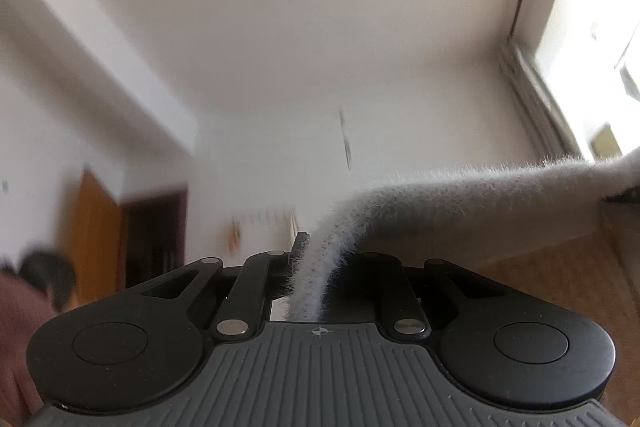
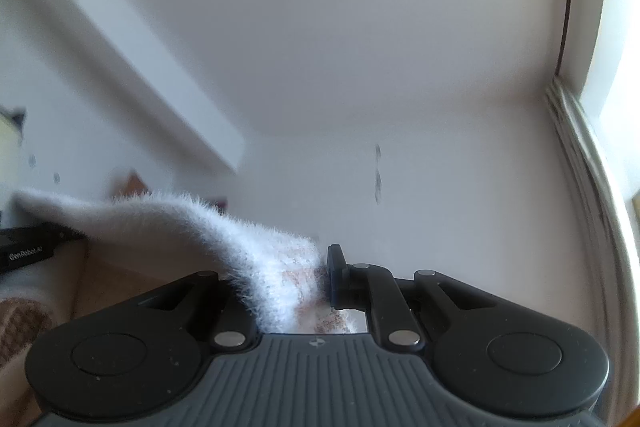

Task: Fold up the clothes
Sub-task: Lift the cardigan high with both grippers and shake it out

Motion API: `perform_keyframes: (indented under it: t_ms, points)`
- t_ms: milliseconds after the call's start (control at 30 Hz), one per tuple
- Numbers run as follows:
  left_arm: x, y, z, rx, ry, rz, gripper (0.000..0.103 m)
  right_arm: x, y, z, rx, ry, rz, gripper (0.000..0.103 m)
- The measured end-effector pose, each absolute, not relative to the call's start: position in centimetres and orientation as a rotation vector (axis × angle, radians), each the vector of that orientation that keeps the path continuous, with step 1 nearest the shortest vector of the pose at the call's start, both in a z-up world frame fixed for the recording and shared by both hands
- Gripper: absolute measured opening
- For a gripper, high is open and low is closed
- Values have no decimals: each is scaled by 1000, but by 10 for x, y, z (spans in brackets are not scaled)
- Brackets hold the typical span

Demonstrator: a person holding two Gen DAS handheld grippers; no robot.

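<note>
Nearest in the left wrist view, the left tongs (image 1: 310, 251) are clamped on a fuzzy white garment (image 1: 460, 203). A narrow bunched strip of it rises out from between the closed fingers, bends over and runs off to the right as a thick furry band, ending at the right edge of the view. Under that band, lower right of the garment, lies a stretch of brown woven surface (image 1: 540, 267); what it belongs to cannot be told.

In the right wrist view, the right tongs (image 2: 316, 275) are likewise clamped on the same garment, which fills the gap between the fingers; a patch of pinkish-brown pattern shows on the cloth right at the grip. From there the garment spreads up and away to the left as a broad fluffy fold. Below its far left end sits a black device with white lettering (image 2: 24, 251), partly hidden beneath the cloth.

Both cameras tilt upward, so the garment hangs held up in the air between the two tongs.

Farther off, left of the garment in the left wrist view, a person's dark hair and reddish sleeve (image 1: 24, 291) show blurred at the edge, with an orange-brown door (image 1: 96, 227) behind. Right of the garment and beyond it, a bright window (image 1: 592, 59) glares. Above everything spreads the white ceiling (image 1: 300, 27).
</note>
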State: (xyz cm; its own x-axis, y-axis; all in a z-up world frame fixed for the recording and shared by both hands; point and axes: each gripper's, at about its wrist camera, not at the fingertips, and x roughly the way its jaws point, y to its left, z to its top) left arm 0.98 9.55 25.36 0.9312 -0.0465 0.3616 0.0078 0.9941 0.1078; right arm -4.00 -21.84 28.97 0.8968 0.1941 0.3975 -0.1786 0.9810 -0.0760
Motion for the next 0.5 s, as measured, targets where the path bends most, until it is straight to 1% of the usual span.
perform_keyframes:
  t_ms: [267, 400, 500]
  points:
    - [148, 91, 154, 126, -76, -67, 16, 92, -216, 201, -74, -123, 109, 12]
    - [230, 98, 106, 127, 102, -90, 17, 158, -215, 156, -91, 23, 66, 12]
    - [296, 83, 64, 153, 224, -98, 18, 222, -213, 99, -90, 149, 38, 12]
